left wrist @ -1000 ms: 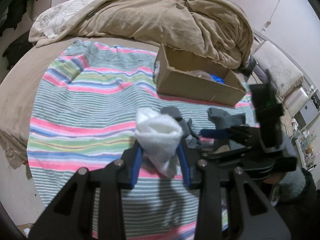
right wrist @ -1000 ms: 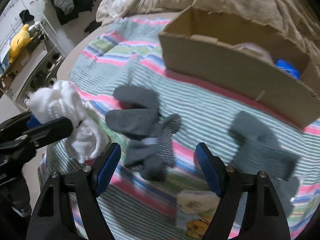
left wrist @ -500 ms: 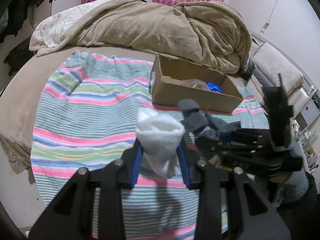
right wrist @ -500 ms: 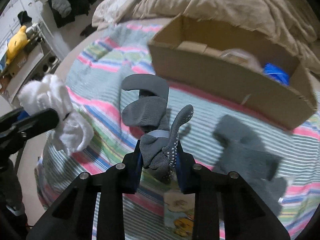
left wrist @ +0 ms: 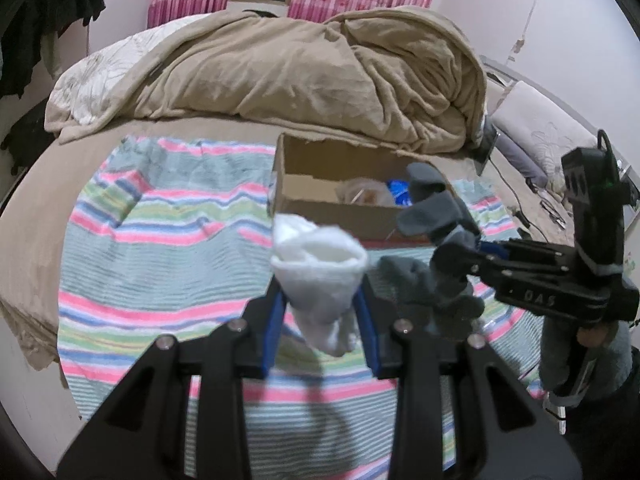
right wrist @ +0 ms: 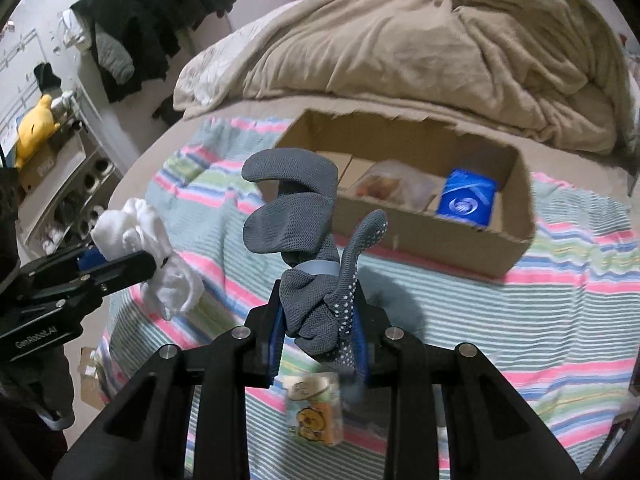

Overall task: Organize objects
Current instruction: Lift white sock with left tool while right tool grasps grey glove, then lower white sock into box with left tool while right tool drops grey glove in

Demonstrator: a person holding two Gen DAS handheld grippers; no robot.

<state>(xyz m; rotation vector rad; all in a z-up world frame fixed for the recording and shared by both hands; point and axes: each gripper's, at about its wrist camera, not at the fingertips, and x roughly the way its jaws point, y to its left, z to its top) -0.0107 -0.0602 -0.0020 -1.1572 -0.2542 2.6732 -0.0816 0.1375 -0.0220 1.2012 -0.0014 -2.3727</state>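
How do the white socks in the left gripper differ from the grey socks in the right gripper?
The white socks are plain, fluffy and bunched into one compact wad; the grey socks are a finer knit with white grip dots, and their ends stick up loosely. The left gripper grips the white wad around its lower part, the right gripper pinches the grey ones at their base. Both bundles hang clear of the striped blanket.

two matte black grippers with blue-lined jaws and silver screws at the arm joints: the left gripper [left wrist: 320, 312] bears white "genrobot.ai" lettering, the right gripper [right wrist: 318, 326] a black boxy unit with a green light; a grey fuzzy sleeve [left wrist: 560, 360] covers the wrist.
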